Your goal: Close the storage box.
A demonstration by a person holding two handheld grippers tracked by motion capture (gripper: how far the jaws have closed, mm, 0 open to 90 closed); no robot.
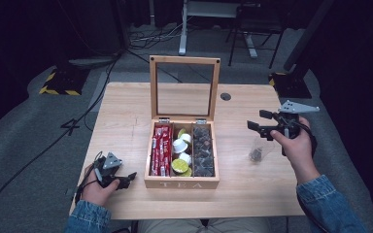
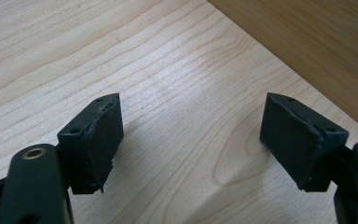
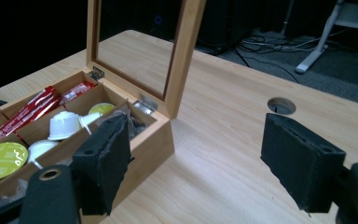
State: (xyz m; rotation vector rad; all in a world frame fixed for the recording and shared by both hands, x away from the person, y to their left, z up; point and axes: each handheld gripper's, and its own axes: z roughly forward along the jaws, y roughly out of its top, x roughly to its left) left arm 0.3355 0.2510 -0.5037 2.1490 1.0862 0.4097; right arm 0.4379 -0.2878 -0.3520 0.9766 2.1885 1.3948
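On the wood table point(image 1: 126, 102) our open tea box point(image 1: 181, 182) sits mid-way. Our right gripper point(image 1: 258, 124) hangs empty, jaws wide, above what may be a small bag point(image 1: 257, 153) just right of the box. Next we think we reach down for it; our left gripper point(image 1: 126, 178) rests open, empty.

The left gripper point(image 1: 126, 178) lies low at the near left, held in the left hand point(image 1: 97, 187), its jaws pointing level toward the right and standing wide apart with nothing between the pads point(image 2: 103, 140). The right gripper point(image 1: 257, 127) is held higher in the right hand point(image 1: 294, 141), forearm in a denim sleeve point(image 1: 323, 204) coming up from the near right. Its jaws point left, spread wide, with nothing between the pads point(image 3: 109, 154).
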